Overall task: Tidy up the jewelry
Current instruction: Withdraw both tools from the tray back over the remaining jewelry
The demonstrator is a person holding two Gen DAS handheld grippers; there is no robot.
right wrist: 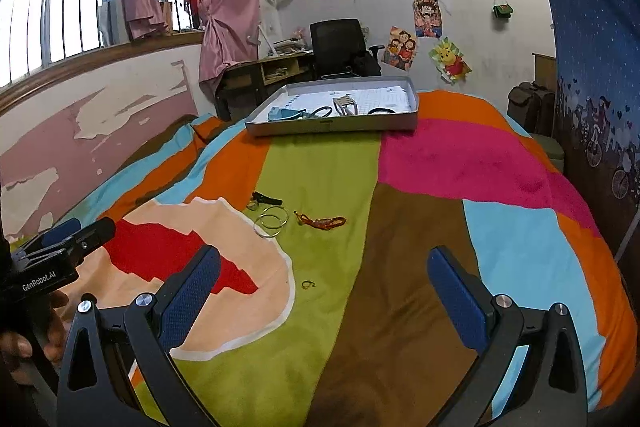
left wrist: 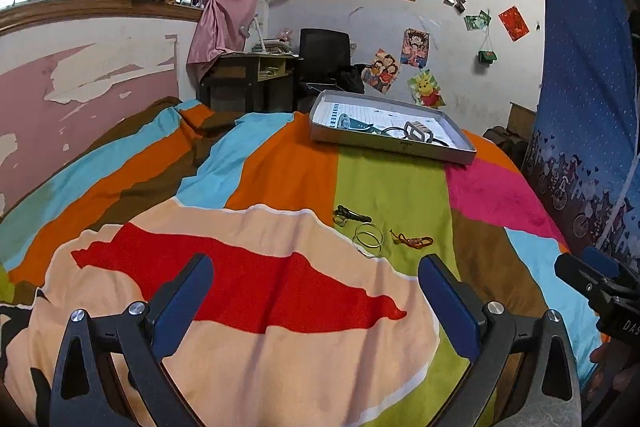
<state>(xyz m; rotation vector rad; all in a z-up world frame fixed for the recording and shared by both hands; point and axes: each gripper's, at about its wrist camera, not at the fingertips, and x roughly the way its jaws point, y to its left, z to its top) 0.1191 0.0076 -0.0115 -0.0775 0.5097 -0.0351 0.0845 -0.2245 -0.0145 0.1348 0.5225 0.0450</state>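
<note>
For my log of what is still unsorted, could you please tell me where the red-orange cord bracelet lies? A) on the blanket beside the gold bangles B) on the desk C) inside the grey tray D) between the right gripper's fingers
A: the red-orange cord bracelet lies on the green patch of the blanket, just right of the gold bangles, far short of the grey tray.

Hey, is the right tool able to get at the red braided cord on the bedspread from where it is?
Probably yes. The right tool is open and empty, and the red braided cord lies ahead, slightly left, on the bedspread with only bare fabric between. The gold bangles sit beside the cord, apart from it.
</note>
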